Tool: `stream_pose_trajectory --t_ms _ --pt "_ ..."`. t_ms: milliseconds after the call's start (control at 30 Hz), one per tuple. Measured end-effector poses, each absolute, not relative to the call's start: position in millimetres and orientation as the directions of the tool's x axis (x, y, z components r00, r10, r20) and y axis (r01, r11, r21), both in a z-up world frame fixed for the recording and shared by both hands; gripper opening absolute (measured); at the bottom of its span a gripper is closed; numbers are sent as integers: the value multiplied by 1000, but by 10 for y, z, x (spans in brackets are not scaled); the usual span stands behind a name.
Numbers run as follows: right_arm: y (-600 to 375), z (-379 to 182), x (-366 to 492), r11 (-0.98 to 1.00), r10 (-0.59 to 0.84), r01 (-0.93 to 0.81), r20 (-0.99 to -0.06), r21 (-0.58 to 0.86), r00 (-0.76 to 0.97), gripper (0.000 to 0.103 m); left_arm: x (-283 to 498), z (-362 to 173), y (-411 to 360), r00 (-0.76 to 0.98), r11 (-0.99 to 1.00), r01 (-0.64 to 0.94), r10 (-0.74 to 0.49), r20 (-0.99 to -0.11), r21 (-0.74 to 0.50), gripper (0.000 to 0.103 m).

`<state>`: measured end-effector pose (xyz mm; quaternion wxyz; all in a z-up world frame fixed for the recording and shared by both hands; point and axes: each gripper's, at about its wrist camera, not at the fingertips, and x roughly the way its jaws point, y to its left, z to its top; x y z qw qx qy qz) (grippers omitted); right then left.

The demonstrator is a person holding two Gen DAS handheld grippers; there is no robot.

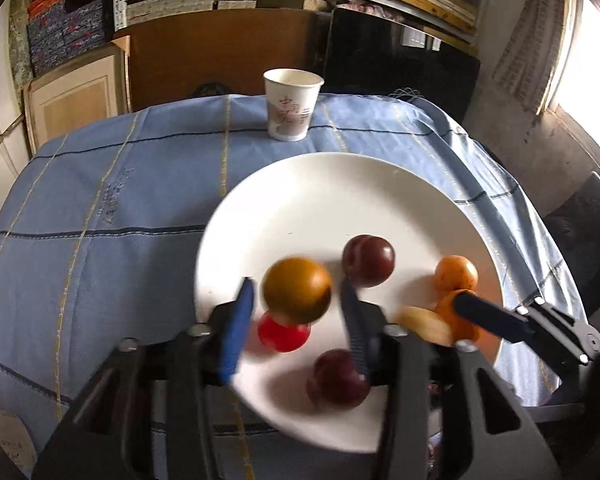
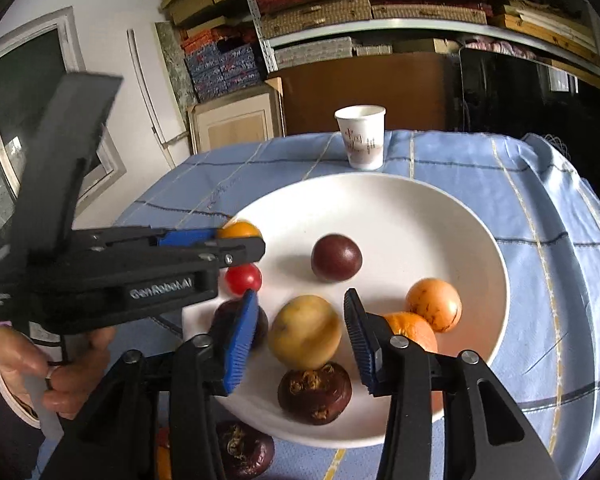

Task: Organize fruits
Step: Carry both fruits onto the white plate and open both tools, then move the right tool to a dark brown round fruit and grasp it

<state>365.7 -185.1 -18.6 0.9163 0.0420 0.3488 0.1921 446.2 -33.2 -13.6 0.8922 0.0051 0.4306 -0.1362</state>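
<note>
A yellow-brown fruit (image 1: 297, 289) sits between the open left gripper (image 1: 298, 300) fingers.

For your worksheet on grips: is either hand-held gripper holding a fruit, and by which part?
Nothing is held. The left hand-held gripper straddles a brownish-yellow fruit, the right hand-held gripper a yellow fruit; pads clear of both.

A table draped in a light blue cloth (image 1: 140, 184) with dark blue and pale yellow grid lines fills my view. Directly on the cloth sit a large round white plate (image 1: 320, 200) and, just beyond its far rim, an upright white paper cup (image 1: 293, 105) with printed markings. Near the plate's near edge, a dark brown, rough-skinned round fruit (image 2: 244, 450) lies on the cloth.
</note>
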Motion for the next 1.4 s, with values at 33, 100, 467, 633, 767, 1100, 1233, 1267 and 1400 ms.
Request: stream_pose_trajectory --t_ms 33,100,467,633,767,1100,1233,1267,1400 --pt "-1861 -169 3644 922 383 -323 -620 214 685 56 4425 -105 -301 600 963 241 -245 -762 -120 56" --pt "-1887 -103 3580 922 383 -323 -608 212 695 58 4335 -43 -249 609 963 232 -254 -752 -137 61" --pt "-1971 78 3022 941 334 -296 -591 163 734 62 3302 180 15 703 983 153 -179 -688 -100 97" --pt "-2096 -22 2688 959 277 -262 -578 111 768 70 2796 -26 254 730 992 72 -126 -672 -108 98" --pt "-2207 -258 2496 971 206 -236 -629 37 749 70 2519 -261 335 726 998 -33 60 -685 53 98" --pt "-2449 -293 2183 960 273 -245 -657 136 703 70 2175 -293 520 712 999 -10 -20 -702 -39 98" --pt "-2429 -371 2202 958 273 -251 -693 136 667 64 2099 -278 376 729 1000 29 -14 -684 10 98" --pt "-2411 -389 2211 957 276 -259 -703 134 656 62 2088 -265 323 737 999 32 1 -676 36 98" --pt "-2320 -454 2206 949 280 -292 -736 117 616 59 2033 -261 203 753 993 55 25 -658 101 98"
